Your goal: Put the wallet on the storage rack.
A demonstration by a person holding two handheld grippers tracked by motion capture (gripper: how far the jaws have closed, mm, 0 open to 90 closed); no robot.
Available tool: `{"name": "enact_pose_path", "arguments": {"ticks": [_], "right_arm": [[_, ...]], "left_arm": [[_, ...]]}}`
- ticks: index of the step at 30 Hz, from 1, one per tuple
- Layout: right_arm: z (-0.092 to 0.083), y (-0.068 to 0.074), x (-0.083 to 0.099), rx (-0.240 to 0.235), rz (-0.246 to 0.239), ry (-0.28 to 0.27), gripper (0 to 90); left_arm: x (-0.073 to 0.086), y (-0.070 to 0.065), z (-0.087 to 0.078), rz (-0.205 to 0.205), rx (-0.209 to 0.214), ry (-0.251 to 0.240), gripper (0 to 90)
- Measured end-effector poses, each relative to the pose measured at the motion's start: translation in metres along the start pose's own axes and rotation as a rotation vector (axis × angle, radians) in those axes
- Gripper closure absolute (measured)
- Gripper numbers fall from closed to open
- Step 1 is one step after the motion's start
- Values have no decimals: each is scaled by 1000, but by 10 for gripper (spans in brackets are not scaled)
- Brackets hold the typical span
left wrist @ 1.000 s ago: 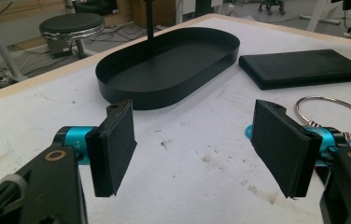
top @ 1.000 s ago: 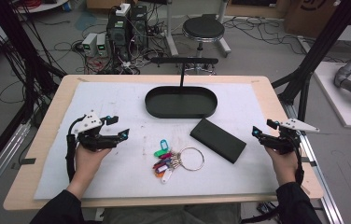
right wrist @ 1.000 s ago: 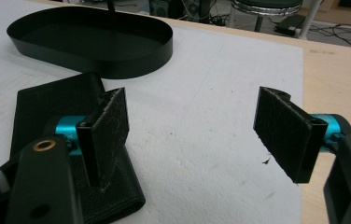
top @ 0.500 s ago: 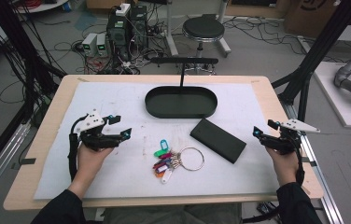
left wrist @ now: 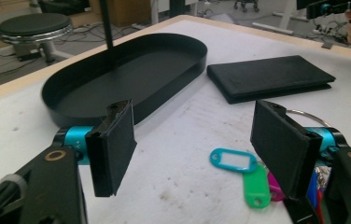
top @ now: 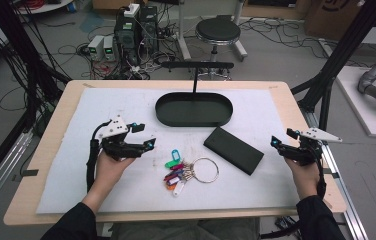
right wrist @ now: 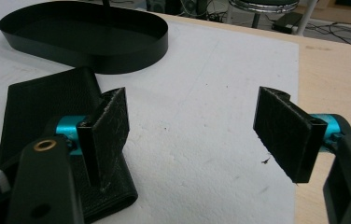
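Jaws released on both our grippers. Left gripper hovers just left of the key bunch, mid-worktop, near the black wallet. Right gripper waits far right. Step, as we judge: approach. Next: lower, straddle keys, clench.

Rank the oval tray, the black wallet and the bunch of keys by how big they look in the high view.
1. Oval tray, clearly the largest.
2. Black wallet.
3. Bunch of keys, tags and ring together; its spread looks close to the wallet's, so the last two places are unsure.
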State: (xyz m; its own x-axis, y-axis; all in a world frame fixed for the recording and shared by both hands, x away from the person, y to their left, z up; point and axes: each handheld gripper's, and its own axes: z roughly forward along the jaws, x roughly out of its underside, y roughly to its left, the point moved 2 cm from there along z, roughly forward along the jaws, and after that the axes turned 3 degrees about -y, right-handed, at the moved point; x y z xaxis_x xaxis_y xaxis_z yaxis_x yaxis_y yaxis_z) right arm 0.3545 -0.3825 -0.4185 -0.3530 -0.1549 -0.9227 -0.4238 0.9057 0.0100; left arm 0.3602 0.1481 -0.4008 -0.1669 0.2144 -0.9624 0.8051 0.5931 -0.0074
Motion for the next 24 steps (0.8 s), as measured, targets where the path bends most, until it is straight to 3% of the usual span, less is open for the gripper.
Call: {"name": "enact_pose_path", "arguments": {"ticks": [11, 16, 22, 24], "right_arm": [[0, 1, 0, -2, -2, 4, 271], [0, 1, 0, -8, -5, 3, 271], [5, 4, 2, -61, -17, 29, 324], [10, 7, 5, -99, -13, 71, 347]], "left_arm": [[-9, -22, 35, 22, 102, 27, 399], [-9, -29, 45, 26, 110, 45, 402], [-8, -34, 54, 25, 121, 54, 402], [-8, -35, 56, 36, 124, 64, 402]]}}
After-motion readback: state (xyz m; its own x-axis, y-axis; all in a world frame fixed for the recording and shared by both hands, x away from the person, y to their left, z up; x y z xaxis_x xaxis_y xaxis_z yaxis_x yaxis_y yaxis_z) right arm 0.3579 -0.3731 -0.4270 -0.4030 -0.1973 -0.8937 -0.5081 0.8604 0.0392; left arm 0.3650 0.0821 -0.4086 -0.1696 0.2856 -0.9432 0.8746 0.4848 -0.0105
